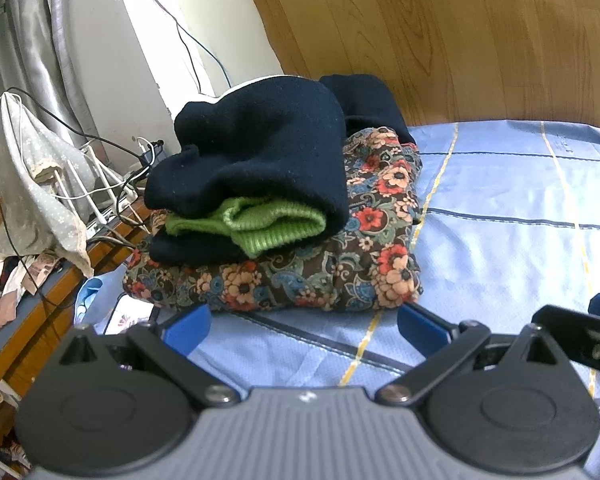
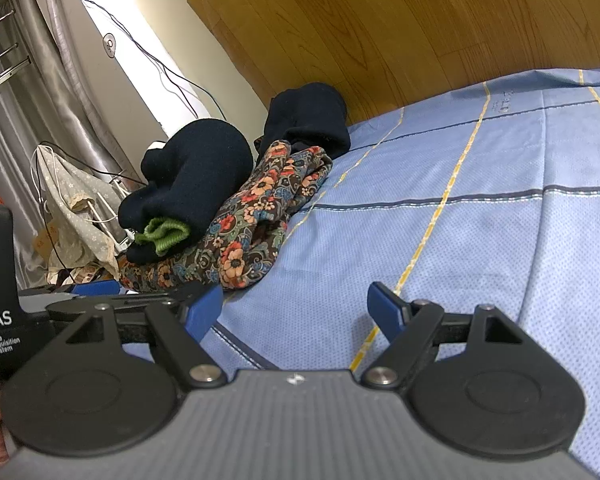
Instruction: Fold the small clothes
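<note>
A folded floral garment [image 1: 300, 276] lies on the blue bedsheet [image 1: 500, 208]. On it rests a folded navy garment [image 1: 260, 152] with a green knit edge [image 1: 260, 226] showing. Another dark navy piece [image 1: 364, 100] lies behind, against the headboard. My left gripper [image 1: 304, 324] is open and empty, just in front of the floral garment's near edge. In the right wrist view the same stack, floral garment [image 2: 240, 240] and navy garment [image 2: 192, 184], sits to the left. My right gripper [image 2: 296, 312] is open and empty over bare sheet, right of the stack.
A wooden headboard [image 1: 460, 40] stands behind the bed. To the left a cluttered side table [image 1: 40, 312] holds cables, a white rack and a grey dotted cloth [image 1: 44, 184]. The sheet [image 2: 480, 220] stretches to the right. The left gripper's body [image 2: 4, 300] shows at the far left.
</note>
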`<state>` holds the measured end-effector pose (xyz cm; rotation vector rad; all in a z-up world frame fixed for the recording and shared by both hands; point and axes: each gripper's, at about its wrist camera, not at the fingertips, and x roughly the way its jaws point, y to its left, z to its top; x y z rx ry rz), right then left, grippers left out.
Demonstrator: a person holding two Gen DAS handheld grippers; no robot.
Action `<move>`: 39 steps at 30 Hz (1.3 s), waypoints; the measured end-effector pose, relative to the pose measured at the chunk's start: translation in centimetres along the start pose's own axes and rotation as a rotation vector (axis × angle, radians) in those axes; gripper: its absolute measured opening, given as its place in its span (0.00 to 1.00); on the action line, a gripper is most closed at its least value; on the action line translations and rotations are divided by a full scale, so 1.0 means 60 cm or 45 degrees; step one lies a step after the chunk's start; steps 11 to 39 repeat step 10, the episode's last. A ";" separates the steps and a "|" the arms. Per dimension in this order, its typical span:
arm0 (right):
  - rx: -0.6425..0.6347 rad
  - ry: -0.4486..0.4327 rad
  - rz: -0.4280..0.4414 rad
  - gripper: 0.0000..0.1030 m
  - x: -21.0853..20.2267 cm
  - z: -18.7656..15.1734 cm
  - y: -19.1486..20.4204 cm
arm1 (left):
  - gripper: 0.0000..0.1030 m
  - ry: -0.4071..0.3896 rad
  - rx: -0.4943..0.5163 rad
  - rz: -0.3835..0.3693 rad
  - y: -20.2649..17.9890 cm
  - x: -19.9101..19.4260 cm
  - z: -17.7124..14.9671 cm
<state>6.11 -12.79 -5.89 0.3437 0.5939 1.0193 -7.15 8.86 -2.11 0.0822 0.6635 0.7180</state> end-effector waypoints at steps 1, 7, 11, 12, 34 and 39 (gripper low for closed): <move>0.000 0.000 0.000 0.79 0.000 0.000 0.000 | 1.00 0.000 0.000 0.000 0.000 0.000 0.000; 0.001 0.000 0.002 0.79 0.000 0.000 0.002 | 1.00 -0.005 -0.002 -0.037 0.000 -0.006 0.003; 0.002 0.000 0.001 0.79 0.001 0.000 0.002 | 1.00 -0.023 0.014 -0.048 -0.005 -0.012 0.005; 0.002 0.000 0.001 0.79 0.001 0.000 0.002 | 1.00 -0.023 0.014 -0.048 -0.005 -0.012 0.005; 0.002 0.000 0.001 0.79 0.001 0.000 0.002 | 1.00 -0.023 0.014 -0.048 -0.005 -0.012 0.005; 0.002 0.000 0.001 0.79 0.001 0.000 0.002 | 1.00 -0.023 0.014 -0.048 -0.005 -0.012 0.005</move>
